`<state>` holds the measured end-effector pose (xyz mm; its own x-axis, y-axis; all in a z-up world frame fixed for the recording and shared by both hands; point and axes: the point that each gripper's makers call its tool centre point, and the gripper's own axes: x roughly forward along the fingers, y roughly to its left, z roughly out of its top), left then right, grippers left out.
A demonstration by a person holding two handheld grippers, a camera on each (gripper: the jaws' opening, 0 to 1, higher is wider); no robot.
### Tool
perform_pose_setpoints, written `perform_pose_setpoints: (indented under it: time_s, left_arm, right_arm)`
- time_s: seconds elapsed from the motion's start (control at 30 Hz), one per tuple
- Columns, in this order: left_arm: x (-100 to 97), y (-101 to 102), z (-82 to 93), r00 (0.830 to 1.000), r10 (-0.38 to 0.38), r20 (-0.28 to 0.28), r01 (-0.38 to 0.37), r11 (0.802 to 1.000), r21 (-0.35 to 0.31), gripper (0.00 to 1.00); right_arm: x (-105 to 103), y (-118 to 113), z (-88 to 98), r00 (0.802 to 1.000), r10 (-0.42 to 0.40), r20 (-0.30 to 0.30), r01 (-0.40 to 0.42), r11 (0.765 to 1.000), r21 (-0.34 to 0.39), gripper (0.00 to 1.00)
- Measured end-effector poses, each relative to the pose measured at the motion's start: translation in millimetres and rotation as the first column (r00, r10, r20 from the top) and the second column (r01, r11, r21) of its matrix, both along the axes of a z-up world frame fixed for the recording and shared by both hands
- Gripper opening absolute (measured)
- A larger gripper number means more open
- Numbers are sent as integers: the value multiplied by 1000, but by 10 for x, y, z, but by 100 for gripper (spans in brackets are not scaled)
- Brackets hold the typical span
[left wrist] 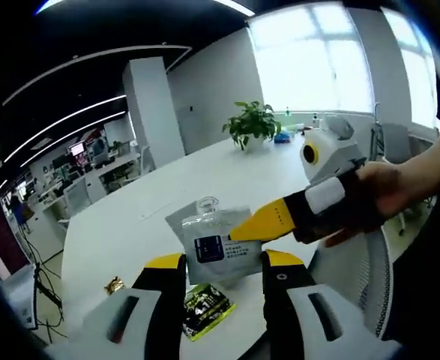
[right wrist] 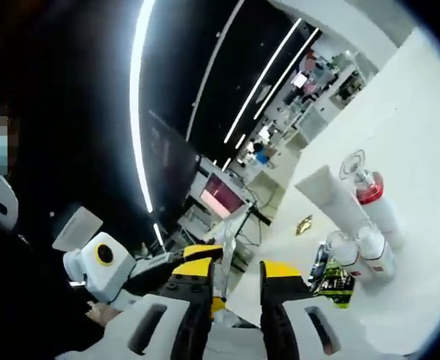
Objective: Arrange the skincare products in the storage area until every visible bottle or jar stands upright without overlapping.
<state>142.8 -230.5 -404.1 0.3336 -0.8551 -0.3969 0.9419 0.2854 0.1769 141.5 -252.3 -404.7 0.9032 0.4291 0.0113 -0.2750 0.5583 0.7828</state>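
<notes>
You are holding your left gripper (left wrist: 214,279) low over the white table (left wrist: 130,217), its two yellow-tipped jaws standing apart with a clear spouted pouch (left wrist: 217,241) just ahead of them; I cannot tell whether the jaws are touching it. Your right gripper (left wrist: 273,222) is reaching in from the right of the left gripper view, your hand (left wrist: 384,196) wrapped round its handle, and its yellow jaw tip is lying against the pouch's upper right edge.

In the right gripper view, your right gripper (right wrist: 227,274) is rolling steeply, its jaws spread with a thin clear edge between them; whether they are pinching it I cannot tell. Your left gripper (right wrist: 176,259) is showing just to their left.

Under the pouch, between your left jaws, a green-and-black sachet (left wrist: 205,307) is lying flat. To their left a small gold wrapper (left wrist: 115,284) is sitting on the table. To the right of your right jaws, white bottles (right wrist: 363,251), a red-capped bottle (right wrist: 375,202) and a white tube (right wrist: 332,199) are standing together. A potted plant (left wrist: 251,124) is standing far beyond.
</notes>
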Motion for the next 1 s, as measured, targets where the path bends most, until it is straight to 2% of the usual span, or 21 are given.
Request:
perform_pose_setpoints:
  time_s: [0.07, 0.3, 0.47, 0.6, 0.63, 0.7, 0.73, 0.77, 0.8, 0.83, 0.87, 0.9, 0.93, 0.97, 1.0]
  left_arm:
    - [-1, -6, -2, 1000, -1, 2, 1, 1000, 2, 36]
    - [8, -18, -20, 1000, 7, -10, -7, 1000, 5, 36]
    - [2, -30, -31, 999, 18, -46, -18, 1000, -3, 36]
    - [-27, -40, -31, 992, 2, -124, -8, 999, -44, 41]
    - [-34, -40, -18, 986, 1, -169, -14, 997, -77, 44]
    - [-12, 3, -40, 976, 1, -218, -19, 997, -81, 49]
    - [14, 26, -40, 964, 4, -265, -33, 994, -103, 48]
    - [-19, 18, -39, 945, -9, -327, -34, 991, -127, 45]
    - [-29, 19, -31, 893, -25, -448, -60, 983, -174, 42]
    - [-17, 23, -16, 855, -48, -516, -70, 976, -206, 40]
    - [-73, 13, 20, 778, -124, -616, -55, 963, -263, 38]
    - [-38, 12, 59, 737, -149, -659, -81, 949, -305, 36]
    - [-14, 13, 85, 710, -177, -682, -92, 937, -338, 34]
    - [-5, 25, 83, 686, -199, -700, -90, 932, -352, 33]
    - [11, 43, 55, 654, -204, -729, -94, 933, -346, 31]
  right_arm:
    - [-12, 0, 18, 1000, 6, 7, -6, 1000, 8, 6]
    - [-16, -20, 34, 1000, 6, 7, -6, 999, 33, 1]
    - [-31, -17, 58, 1000, 17, 23, -17, 1000, 0, 0]
    - [-37, -92, 58, 1000, 5, 26, -5, 1000, -4, 0]
    - [-38, -121, 53, 1000, 3, 20, -3, 1000, 7, 0]
    - [-39, -168, 34, 1000, 3, 15, -4, 1000, 18, 0]
    - [-44, -181, 32, 1000, 4, 11, -4, 1000, 22, 0]
    - [-49, -186, 30, 1000, 7, 8, -8, 1000, 25, 0]
    - [-59, -184, 38, 1000, 20, 11, -20, 999, 36, 0]
    - [-68, -181, 46, 1000, 29, 11, -29, 998, 46, 0]
    - [-79, -176, 57, 999, 42, 9, -42, 997, 63, 0]
    - [-91, -168, 71, 999, 52, 12, -53, 996, 75, 0]
    - [-103, -156, 90, 998, 66, 15, -67, 994, 87, 0]
    - [-116, -149, 108, 997, 77, 19, -79, 992, 94, 0]
    - [-123, -140, 120, 996, 84, 22, -86, 992, 93, 0]
